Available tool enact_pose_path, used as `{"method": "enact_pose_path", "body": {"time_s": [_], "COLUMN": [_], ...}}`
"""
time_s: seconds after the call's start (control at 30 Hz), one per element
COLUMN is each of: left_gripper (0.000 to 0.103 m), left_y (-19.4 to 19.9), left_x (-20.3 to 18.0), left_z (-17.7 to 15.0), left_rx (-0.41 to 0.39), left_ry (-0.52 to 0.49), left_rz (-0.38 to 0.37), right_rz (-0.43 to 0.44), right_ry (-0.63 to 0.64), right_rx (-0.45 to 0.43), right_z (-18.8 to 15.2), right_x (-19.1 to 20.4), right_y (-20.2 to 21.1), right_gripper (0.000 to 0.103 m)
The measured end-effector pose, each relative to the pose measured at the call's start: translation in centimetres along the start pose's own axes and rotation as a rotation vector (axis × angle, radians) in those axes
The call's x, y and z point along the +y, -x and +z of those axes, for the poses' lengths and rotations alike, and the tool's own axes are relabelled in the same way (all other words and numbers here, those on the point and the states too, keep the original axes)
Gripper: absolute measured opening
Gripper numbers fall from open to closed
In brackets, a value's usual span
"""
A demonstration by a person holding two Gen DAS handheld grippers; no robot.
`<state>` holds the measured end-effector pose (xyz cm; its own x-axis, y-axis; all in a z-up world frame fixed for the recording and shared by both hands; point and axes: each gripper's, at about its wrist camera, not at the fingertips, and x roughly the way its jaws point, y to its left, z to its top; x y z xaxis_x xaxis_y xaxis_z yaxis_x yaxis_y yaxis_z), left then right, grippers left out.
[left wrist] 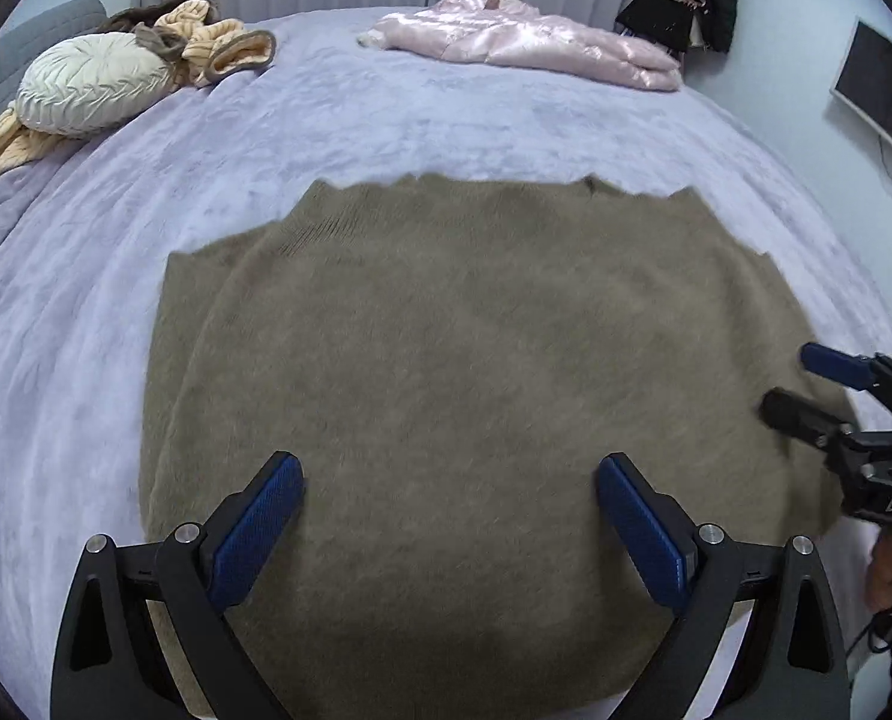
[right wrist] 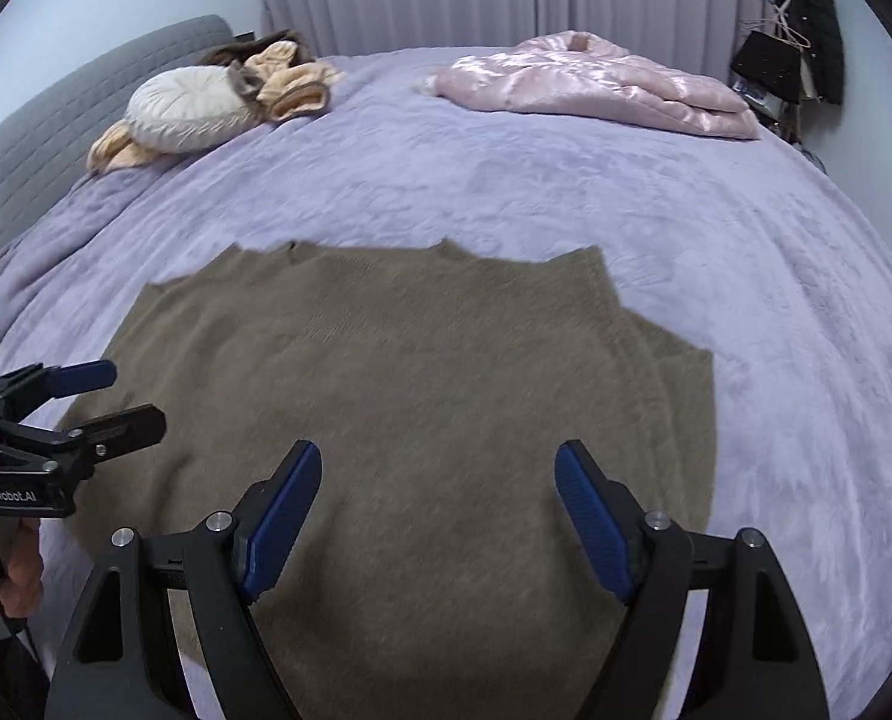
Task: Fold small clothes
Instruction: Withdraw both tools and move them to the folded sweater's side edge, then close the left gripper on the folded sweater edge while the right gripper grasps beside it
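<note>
Sweater (left wrist: 463, 360) flat amid bare blanket (left wrist: 386, 114)

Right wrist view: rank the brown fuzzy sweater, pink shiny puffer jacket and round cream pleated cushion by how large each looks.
1. Brown fuzzy sweater, by far the largest, though it lies nearest the camera.
2. Pink shiny puffer jacket.
3. Round cream pleated cushion, smallest; it and the jacket lie about equally far back.

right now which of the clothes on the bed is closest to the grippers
The brown sweater, spread flat directly under both open grippers; the pink jacket and the peach knit lie at the far edge.
</note>
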<state>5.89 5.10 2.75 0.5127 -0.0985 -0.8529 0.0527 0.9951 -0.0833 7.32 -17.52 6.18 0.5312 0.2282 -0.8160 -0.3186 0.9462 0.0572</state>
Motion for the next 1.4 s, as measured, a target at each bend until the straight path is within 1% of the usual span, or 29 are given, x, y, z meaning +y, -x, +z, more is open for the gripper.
{"method": "enact_pose_path", "body": {"time_s": [0.03, 0.1, 0.17, 0.2, 0.23, 0.33, 0.37, 0.47, 0.5, 0.53, 0.57, 0.6, 0.63, 0.67, 0.7, 0.87, 0.97, 1.1, 1.27, 1.4], "left_gripper": [0.099, 0.099, 0.099, 0.099, 0.099, 0.099, 0.099, 0.099, 0.099, 0.099, 0.099, 0.099, 0.099, 0.099, 0.099, 0.099, 0.099, 0.099, 0.099, 0.099], "left_y": [-0.3, 0.2, 1.3, 2.0, 2.3, 3.3, 3.8, 4.8, 4.8, 4.5, 4.1, 3.3, 2.8, 2.7, 3.0, 4.4, 4.7, 4.3, 3.4, 2.5], "left_x": [0.7, 2.3, 3.4, 3.7, 3.9, 4.1, 4.2, 4.4, 4.5, 4.6, 4.6, 4.7, 5.0, 5.4, 5.9, 6.6, 7.0, 8.0, 8.9, 8.9], "left_z": [-0.6, -1.7, -2.6, -3.2, -3.7, -5.4, -5.8, -5.8, -5.8, -5.9, -6.0, -6.0, -6.3, -6.8, -7.1, -7.9, -7.8, -7.1, -6.2, -5.3], "left_rx": [0.007, 0.005, -0.004, -0.007, -0.002, -0.003, -0.013, -0.037, -0.037, -0.032, -0.015, 0.016, 0.047, 0.062, 0.053, 0.019, 0.005, 0.006, 0.007, 0.019], "left_ry": [0.012, 0.067, 0.114, 0.127, 0.131, 0.136, 0.142, 0.173, 0.182, 0.179, 0.176, 0.171, 0.171, 0.185, 0.207, 0.238, 0.256, 0.298, 0.318, 0.302], "left_rz": [0.013, -0.011, -0.021, -0.021, -0.019, -0.009, -0.011, -0.02, -0.012, 0.011, 0.039, 0.084, 0.109, 0.089, 0.065, 0.043, 0.004, -0.062, -0.093, -0.118], "right_rz": [-0.02, -0.056, -0.026, -0.052, -0.107, -0.152, -0.159, -0.119, -0.104, -0.088, -0.074, -0.065, -0.081, -0.115, -0.133, -0.124, -0.133, -0.148, -0.137, -0.142], "right_ry": [-0.003, -0.049, -0.108, -0.127, -0.129, -0.177, -0.196, -0.223, -0.219, -0.21, -0.201, -0.197, -0.201, -0.208, -0.217, -0.235, -0.234, -0.19, -0.153, -0.109], "right_rx": [0.019, 0.045, 0.01, 0.003, 0.006, -0.004, -0.01, -0.087, -0.1, -0.101, -0.09, -0.07, -0.034, -0.003, 0.006, -0.035, -0.046, -0.055, -0.056, -0.049], "right_z": [-0.9, -2.6, -3.9, -4.3, -4.6, -5.6, -5.8, -6.3, -6.4, -6.5, -6.6, -6.7, -7.0, -7.4, -7.9, -9.2, -9.3, -8.4, -6.4, -4.1], "right_x": [-0.4, -2.4, -4.0, -4.3, -4.4, -4.6, -4.6, -3.6, -3.1, -2.5, -2.1, -1.7, -1.8, -1.9, -2.2, -2.4, -1.8, -0.4, 1.2, 3.1], "right_y": [-0.4, -0.8, 0.2, 0.9, 1.4, 3.2, 3.7, 5.6, 5.8, 5.6, 5.1, 4.5, 3.6, 2.9, 2.7, 4.9, 6.0, 7.0, 7.5, 7.1], "right_gripper": [0.083, 0.083, 0.083, 0.083, 0.083, 0.084, 0.084, 0.084, 0.084, 0.084, 0.084, 0.084, 0.084, 0.083, 0.083, 0.084, 0.084, 0.084, 0.084, 0.084]}}
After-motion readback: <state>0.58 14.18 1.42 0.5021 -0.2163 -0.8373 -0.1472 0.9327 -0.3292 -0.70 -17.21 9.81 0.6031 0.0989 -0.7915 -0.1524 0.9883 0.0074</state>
